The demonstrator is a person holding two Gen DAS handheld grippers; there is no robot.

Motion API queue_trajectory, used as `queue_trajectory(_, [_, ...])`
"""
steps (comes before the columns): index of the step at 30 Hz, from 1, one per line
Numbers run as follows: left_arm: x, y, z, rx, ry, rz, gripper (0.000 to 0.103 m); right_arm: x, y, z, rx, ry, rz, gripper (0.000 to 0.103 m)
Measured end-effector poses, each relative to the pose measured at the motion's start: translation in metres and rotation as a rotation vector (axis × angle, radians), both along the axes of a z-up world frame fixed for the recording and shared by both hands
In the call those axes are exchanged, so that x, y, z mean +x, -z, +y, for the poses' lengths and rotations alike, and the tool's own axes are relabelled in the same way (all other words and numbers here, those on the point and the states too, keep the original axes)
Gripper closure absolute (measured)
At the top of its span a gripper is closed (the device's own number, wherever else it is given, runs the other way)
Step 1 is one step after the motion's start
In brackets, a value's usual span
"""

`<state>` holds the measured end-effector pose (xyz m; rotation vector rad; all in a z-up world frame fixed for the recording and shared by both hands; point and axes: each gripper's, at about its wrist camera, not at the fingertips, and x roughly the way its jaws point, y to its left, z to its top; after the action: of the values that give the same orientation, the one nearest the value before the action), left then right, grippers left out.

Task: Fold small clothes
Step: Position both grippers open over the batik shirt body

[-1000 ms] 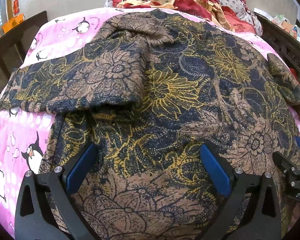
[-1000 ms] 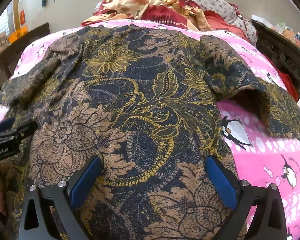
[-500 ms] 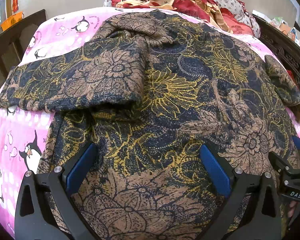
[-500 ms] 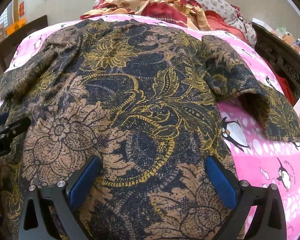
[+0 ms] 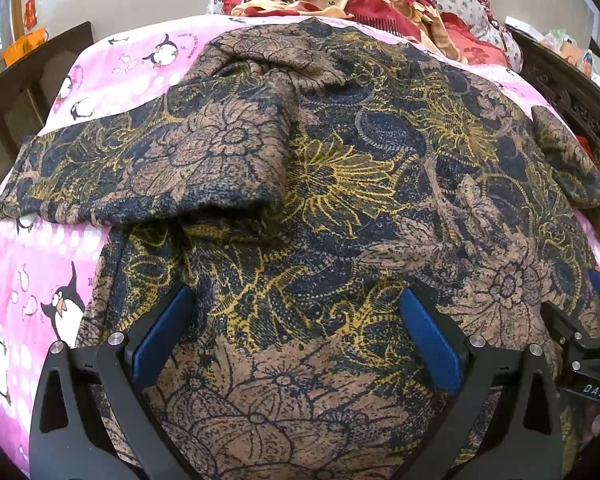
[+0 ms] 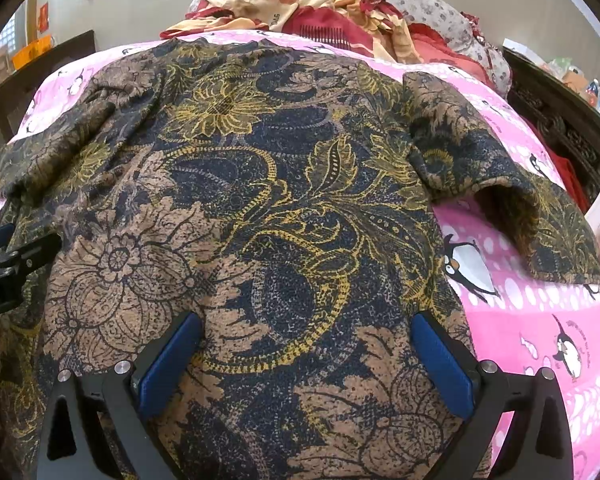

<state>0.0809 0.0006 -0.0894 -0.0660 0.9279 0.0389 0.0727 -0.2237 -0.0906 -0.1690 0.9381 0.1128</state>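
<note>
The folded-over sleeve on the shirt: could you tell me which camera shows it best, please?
The left wrist view. There the folded sleeve lies in full sight across the shirt, cuff opening visible. The right wrist view catches it only at the far left edge, squashed and partial.

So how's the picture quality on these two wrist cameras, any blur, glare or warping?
Left wrist view: sharp, evenly lit, no glare; the floral shirt bulges from fisheye warping, corners black, and the open left claw stays crisp. Right wrist view: the same barrel distortion bends the pink penguin sheet; soft shadow inside the sleeve opening; the open right claw is sharp.
</note>
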Motion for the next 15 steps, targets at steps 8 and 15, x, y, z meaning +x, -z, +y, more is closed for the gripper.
queue_trajectory(8, [0.0001,0.0007,0.0001,-0.009,-0.002,0.002,0.0,0.0017,0.0005,-0.0078,0.046,0.0,0.005,0.0])
queue_trajectory(15, [0.0013,-0.0017,0.0037,-0.003,-0.003,0.004,0.0,0.0018,0.0007,-0.0053,0.02,-0.001,0.004,0.0])
